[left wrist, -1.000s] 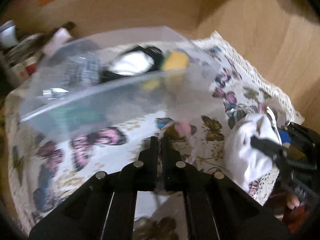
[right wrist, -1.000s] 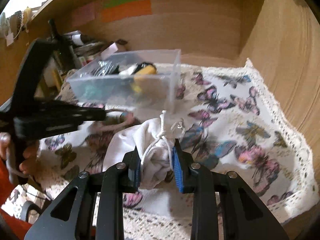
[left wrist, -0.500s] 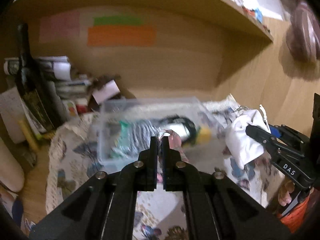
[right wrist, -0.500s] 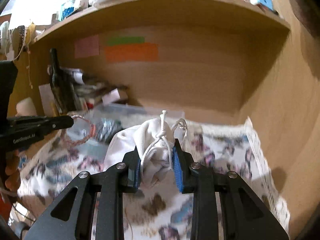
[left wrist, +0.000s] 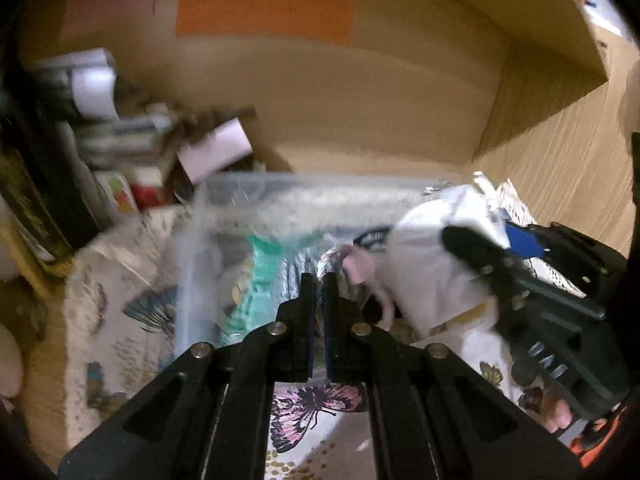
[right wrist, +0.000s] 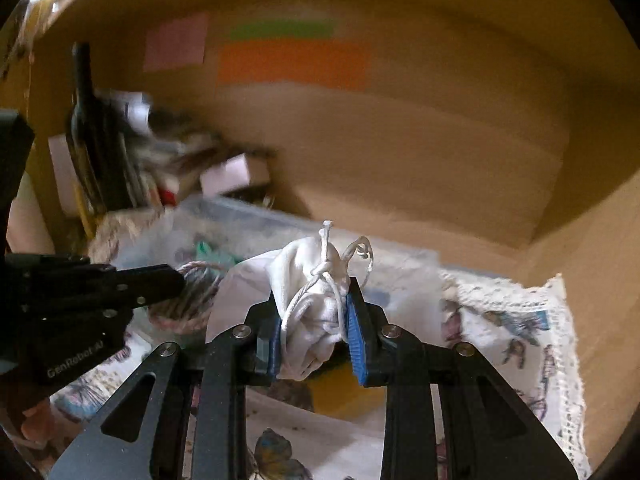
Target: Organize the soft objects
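The right hand-held gripper (right wrist: 313, 330) pinches a soft white cloth drawstring bag (right wrist: 316, 312) between its blue pads (right wrist: 355, 344). The bag's knotted white cord (right wrist: 326, 268) sticks up above the fingers. In the left wrist view the same white bag (left wrist: 432, 264) hangs at the right side, over the clear plastic storage box (left wrist: 224, 208), and the right gripper (left wrist: 480, 246) holds it from the right.

The left hand-held gripper (left wrist: 319, 280) has its two black fingers pressed almost together on a small pink and white twisted rope ring (right wrist: 192, 296). In the right wrist view the ring hangs from the tip of the left gripper (right wrist: 176, 280), just beside the white bag. In the left wrist view the picture is blurry, so the pink thing (left wrist: 358, 268) near the fingertips is probably that ring, but it is hard to be sure.

Both grippers are up over the clear box. Inside the box lies a green and white soft thing (left wrist: 260, 280) and something dark with stripes.

The box sits on a white cloth with butterfly prints (left wrist: 316, 404) and a lace edge (right wrist: 568, 344). The cloth covers the counter. Behind the box is a wooden back wall (right wrist: 400, 140) with pink, green and orange paper notes (right wrist: 292, 62). A pile of papers and small boxes (left wrist: 132, 136) stands at the left.
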